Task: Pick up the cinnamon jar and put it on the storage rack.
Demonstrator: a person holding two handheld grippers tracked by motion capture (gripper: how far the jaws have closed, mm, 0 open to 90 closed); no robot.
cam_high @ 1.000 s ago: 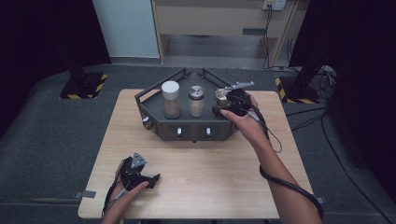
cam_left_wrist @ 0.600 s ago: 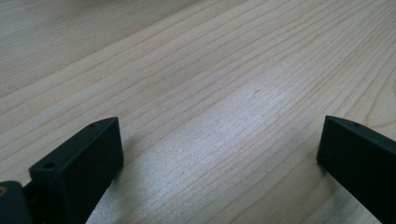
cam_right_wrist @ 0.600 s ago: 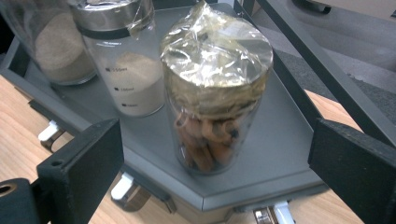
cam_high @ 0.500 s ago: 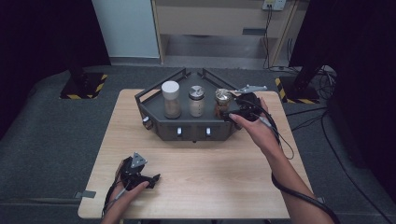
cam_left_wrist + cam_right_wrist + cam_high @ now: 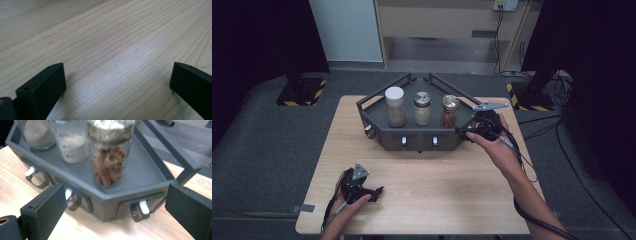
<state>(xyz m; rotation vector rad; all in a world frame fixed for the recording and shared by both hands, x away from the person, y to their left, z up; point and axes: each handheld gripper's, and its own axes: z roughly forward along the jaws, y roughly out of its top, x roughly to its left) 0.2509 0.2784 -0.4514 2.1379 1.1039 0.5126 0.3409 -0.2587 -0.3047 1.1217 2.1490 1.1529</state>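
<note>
Cinnamon-stick jar (image 5: 109,157), glass with a metal lid, stands upright at the right end of a row of three on the dark grey rack (image 5: 472,116) that sits at the far middle of the table (image 5: 447,195). Beside it in the middle is a jar of pale powder (image 5: 422,108), and at the left end a taller jar with a white lid (image 5: 395,106) and tan contents. In the high view the right gripper (image 5: 466,131) is held just off the rack's right front corner, near the cinnamon jar but apart from it. Its jaws have just been opening and now stand wide with nothing between them; in the right gripper view they frame the rack's front corner, where small metal latches (image 5: 139,210) hang from the front face, with the jar set back on the tray beyond. The left gripper (image 5: 374,191) rests low over the near left part of the table, well apart from the rack. Its jaws are also spread wide, and in the left gripper view bare wood grain lies between them.
</note>
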